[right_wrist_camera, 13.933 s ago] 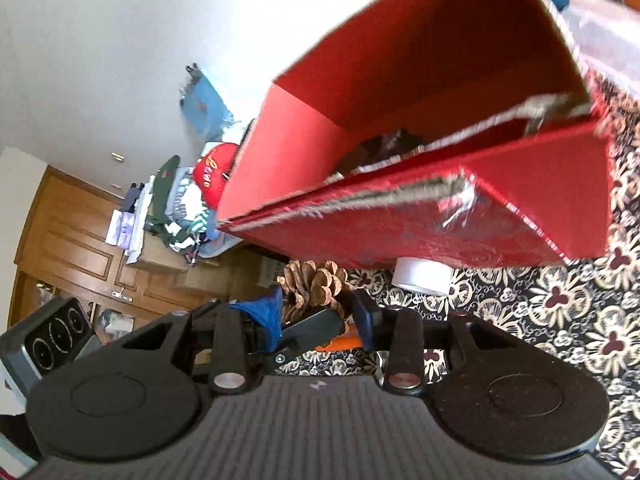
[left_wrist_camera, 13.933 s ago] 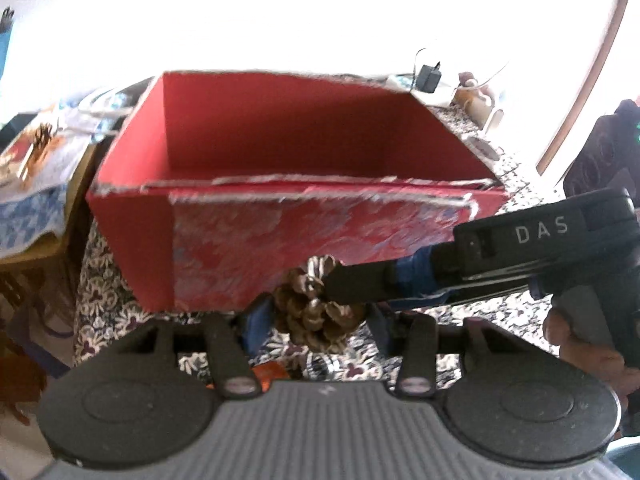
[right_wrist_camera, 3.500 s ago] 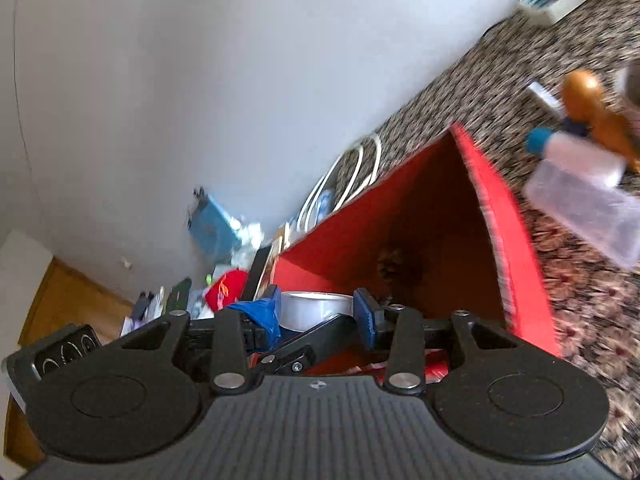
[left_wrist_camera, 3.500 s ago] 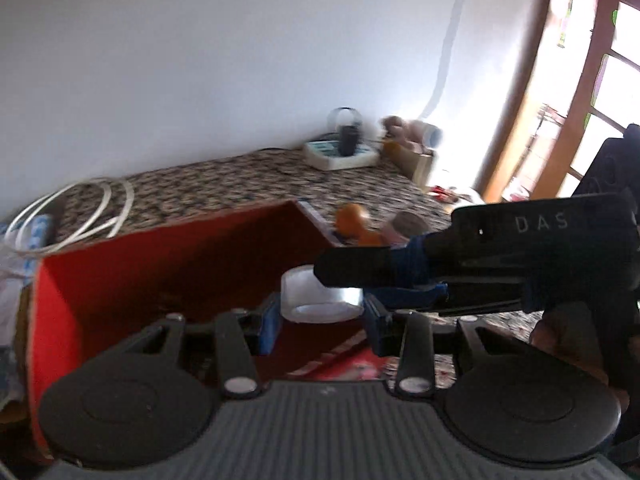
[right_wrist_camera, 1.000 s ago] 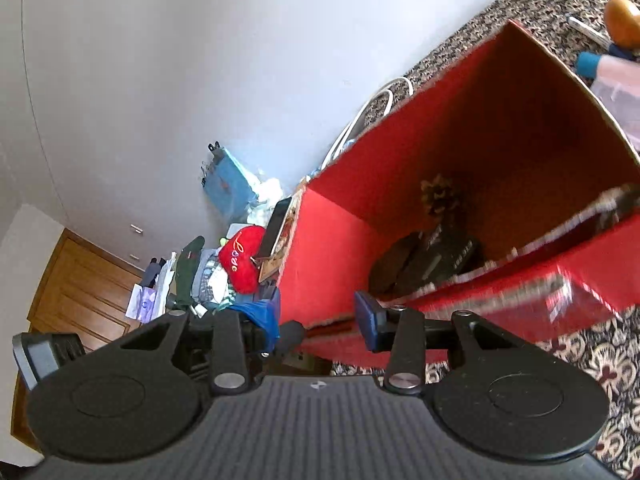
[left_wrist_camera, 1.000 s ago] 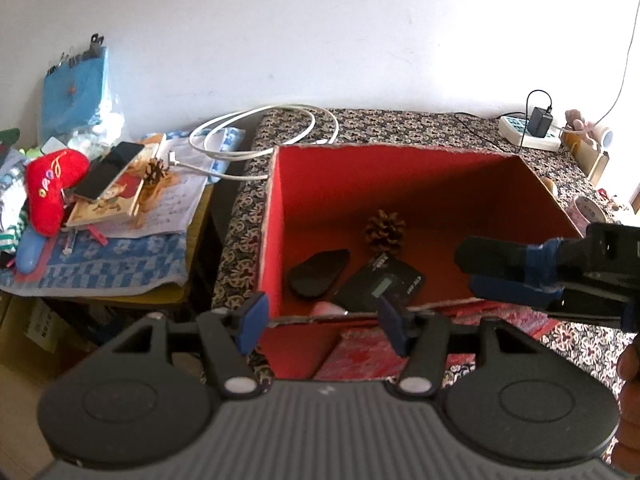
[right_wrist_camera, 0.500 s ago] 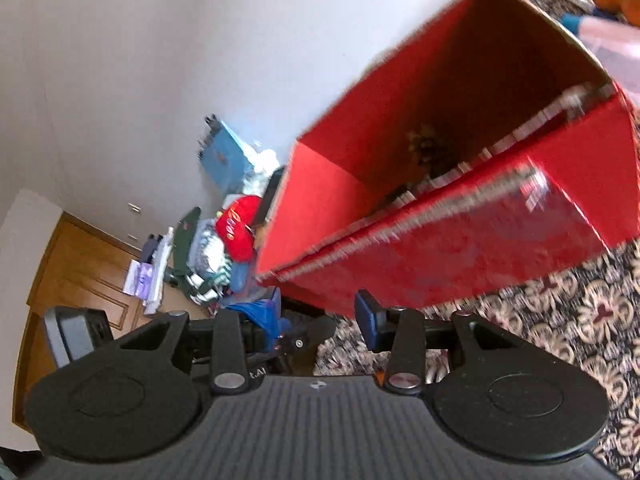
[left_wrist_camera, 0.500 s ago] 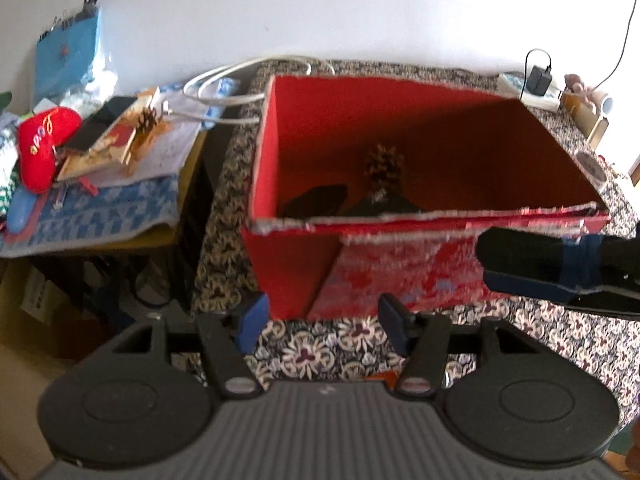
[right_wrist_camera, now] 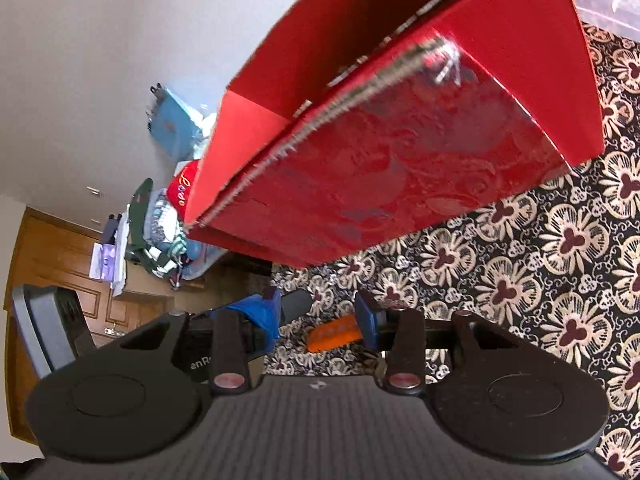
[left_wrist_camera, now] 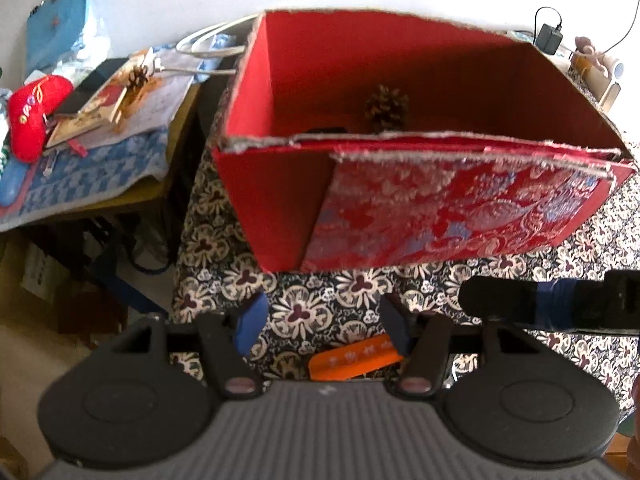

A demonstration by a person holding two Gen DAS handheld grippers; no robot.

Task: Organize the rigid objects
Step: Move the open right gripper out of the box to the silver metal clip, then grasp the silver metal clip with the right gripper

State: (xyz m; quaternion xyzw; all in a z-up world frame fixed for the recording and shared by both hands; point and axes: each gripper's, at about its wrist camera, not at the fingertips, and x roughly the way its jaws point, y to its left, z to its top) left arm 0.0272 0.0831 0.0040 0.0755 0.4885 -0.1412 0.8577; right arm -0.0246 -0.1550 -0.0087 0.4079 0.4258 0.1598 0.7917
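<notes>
We hold our left gripper (left_wrist_camera: 322,326) in front of the red box (left_wrist_camera: 400,208), fingers spread and empty. Our right gripper (right_wrist_camera: 320,312) hangs just beside it, fingers apart with nothing between them. An orange piece (left_wrist_camera: 354,360) lies on the patterned cloth (left_wrist_camera: 224,264) below both grippers, near the box's front wall. A pine cone (left_wrist_camera: 386,108) sits inside the box.

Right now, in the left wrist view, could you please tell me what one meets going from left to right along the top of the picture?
Red stuffed toy → small pine cone on a book → open red cardboard box → black plug-in charger.
</notes>
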